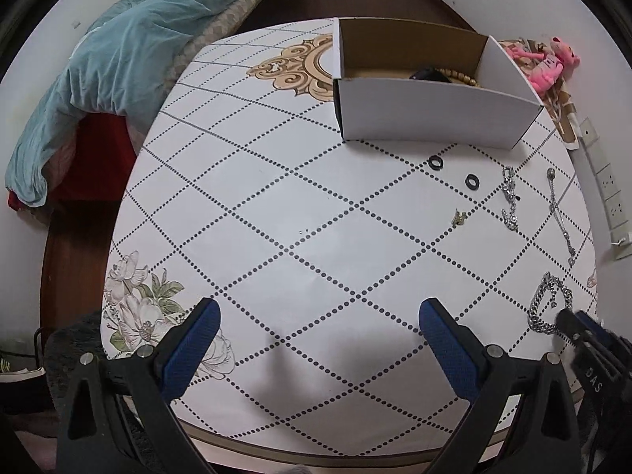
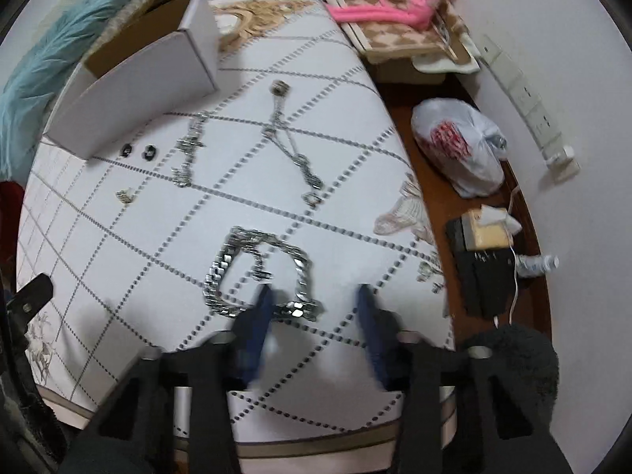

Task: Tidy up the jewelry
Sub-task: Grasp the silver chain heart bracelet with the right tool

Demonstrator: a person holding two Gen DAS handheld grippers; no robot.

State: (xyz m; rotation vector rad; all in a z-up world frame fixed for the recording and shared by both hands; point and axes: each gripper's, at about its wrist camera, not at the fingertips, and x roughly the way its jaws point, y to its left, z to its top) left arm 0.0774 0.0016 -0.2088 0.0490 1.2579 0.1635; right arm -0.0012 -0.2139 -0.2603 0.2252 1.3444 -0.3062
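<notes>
The left gripper [image 1: 318, 316] is held wide open over a bare stretch of the patterned tablecloth [image 1: 276, 197], and nothing is gripped between its blue-padded fingers [image 1: 193, 349]. The right gripper [image 2: 314, 302] is also parted, its left finger [image 2: 260, 312] lying at the near edge of the heavy silver chain bracket-shaped bracelet [image 2: 256, 272]; because of motion blur it cannot be told whether the links are touched, and nothing is seen clamped. From the left wrist view the same bracelet [image 1: 549, 304] is found to the right of the left gripper, just ahead of the right gripper's tip. Farther ahead of the right gripper, a thin chain with a round end piece [image 2: 290, 138] is laid out, and to its left a shorter silver chain [image 2: 189, 150] is stretched. Still farther left, a small gold-toned piece [image 2: 125, 195] is set alone, and beyond it two dark rings [image 2: 138, 152] are placed side by side, close to the front wall of the box. The white cardboard box [image 1: 430, 110] is stood open at the far side, ahead and right of the left gripper; inside it, tan wooden beads [image 1: 462, 77] and a dark object [image 1: 428, 75] are partly seen above the front wall, the rest being hidden. Beyond the box, a pink plush toy [image 1: 549, 65] is laid at the table's edge.
</notes>
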